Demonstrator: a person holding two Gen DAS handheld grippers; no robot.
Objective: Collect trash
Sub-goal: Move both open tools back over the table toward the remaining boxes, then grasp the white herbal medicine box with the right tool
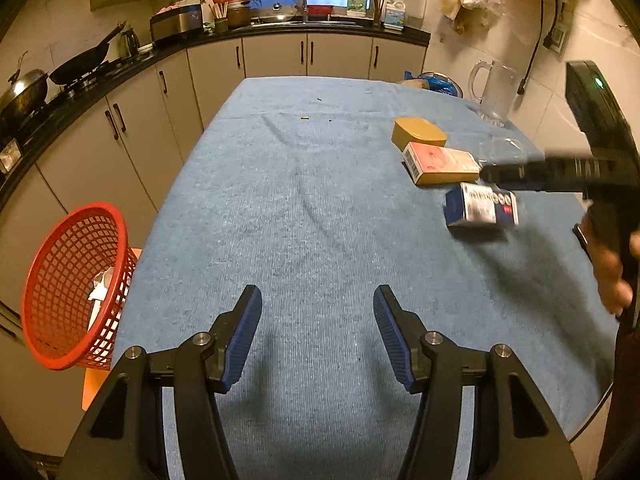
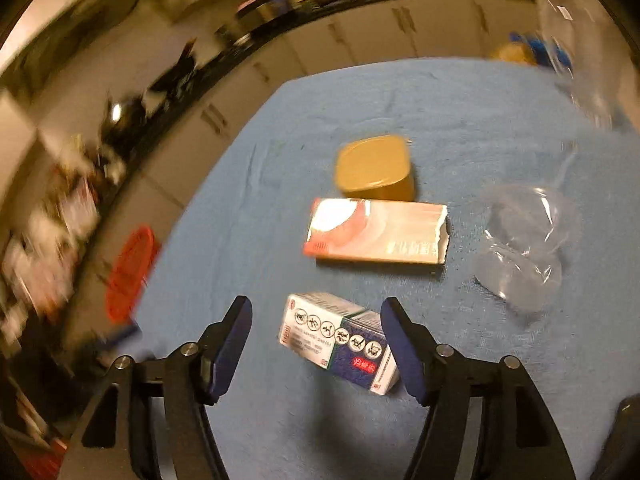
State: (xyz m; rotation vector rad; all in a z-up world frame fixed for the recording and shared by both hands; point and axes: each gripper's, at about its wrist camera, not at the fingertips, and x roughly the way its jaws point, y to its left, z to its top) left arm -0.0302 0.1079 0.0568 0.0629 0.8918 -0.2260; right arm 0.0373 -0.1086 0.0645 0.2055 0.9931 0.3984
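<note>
Terry-cloth table (image 1: 320, 220); rectangular cardboard box (image 2: 340, 340)

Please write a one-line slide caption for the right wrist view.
Open right gripper over a blue-white box, beside a pink box and yellow tub.

The table (image 1: 304, 208) is bare along its left edge and through the middle, open to passage. Along the right edge a yellow tin (image 2: 374, 168), pink box (image 2: 376, 232), blue-and-white box (image 2: 340, 338), crumpled clear plastic (image 2: 524, 240) and glass pitcher (image 1: 494, 92) crowd closely. A red basket (image 1: 72, 284) stands beside the near left corner.
</note>
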